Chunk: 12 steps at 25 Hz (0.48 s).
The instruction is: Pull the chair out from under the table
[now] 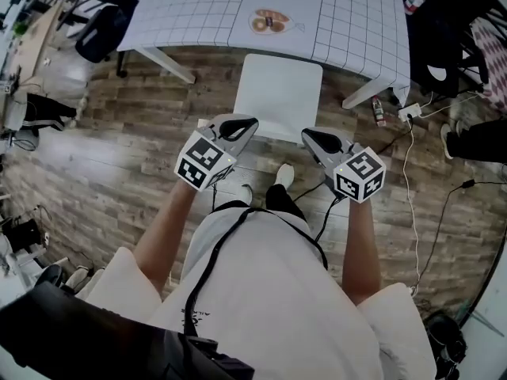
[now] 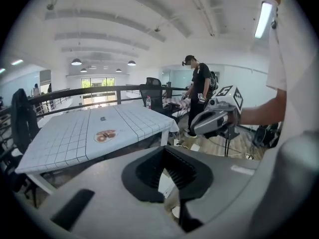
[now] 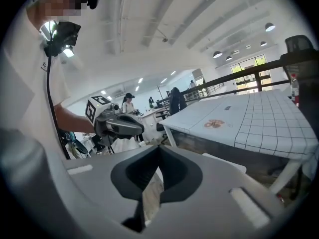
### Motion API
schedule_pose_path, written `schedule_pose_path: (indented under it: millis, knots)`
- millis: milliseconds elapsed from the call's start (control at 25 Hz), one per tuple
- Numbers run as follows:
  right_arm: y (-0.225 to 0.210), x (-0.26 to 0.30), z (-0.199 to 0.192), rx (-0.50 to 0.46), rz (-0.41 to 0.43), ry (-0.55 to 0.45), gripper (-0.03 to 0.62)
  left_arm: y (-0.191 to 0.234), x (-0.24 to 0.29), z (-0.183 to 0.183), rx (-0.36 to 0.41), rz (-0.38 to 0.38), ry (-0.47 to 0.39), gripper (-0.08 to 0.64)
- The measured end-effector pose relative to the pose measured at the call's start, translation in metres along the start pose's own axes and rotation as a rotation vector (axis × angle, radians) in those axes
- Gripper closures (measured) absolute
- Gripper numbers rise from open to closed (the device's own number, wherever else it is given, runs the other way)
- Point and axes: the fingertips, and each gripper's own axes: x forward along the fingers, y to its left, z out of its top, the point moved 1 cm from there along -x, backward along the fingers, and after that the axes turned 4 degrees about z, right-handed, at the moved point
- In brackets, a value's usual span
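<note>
White shirt [image 1: 261, 291] up close. Out front, left gripper [image 1: 247, 123] and right gripper [image 1: 309, 136], grey wedge noses, both pinched together on nothing. Just beyond sits the chair [image 1: 279, 93], a flat white square seat, its far edge at the grid-lined table [image 1: 198, 10], over a wood-plank floor [image 1: 119, 149].

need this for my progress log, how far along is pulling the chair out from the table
Done: the left gripper and right gripper each grip a near corner of the chair; both gripper views show a pale strip, apparently its edge, between the jaws. In hand: the pull; most of the seat shows clear of the table, its far edge at the table's rim. Left: probably a little more pull, then let go.
</note>
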Motion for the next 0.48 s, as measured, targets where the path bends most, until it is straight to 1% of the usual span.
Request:
schedule_pose_path:
  millis: [120, 200, 360, 480]
  knots:
    - [0.017, 0.0, 0.006, 0.025, -0.028, -0.07, 0.588, 0.0, -0.019, -0.004, -0.049, -0.006, -0.042, 0.552]
    - [0.03, 0.001, 0.01, 0.038, -0.068, -0.119, 0.587, 0.001, -0.037, -0.012, -0.069, -0.001, -0.062, 0.552]
    - [0.063, 0.001, 0.008, 0.054, -0.158, -0.168, 0.588, 0.001, -0.076, -0.042, -0.084, 0.013, -0.063, 0.552]
    - [0.096, 0.002, 0.002, 0.084, -0.19, -0.208, 0.588, 0.0, -0.107, -0.068, -0.089, 0.021, -0.055, 0.552]
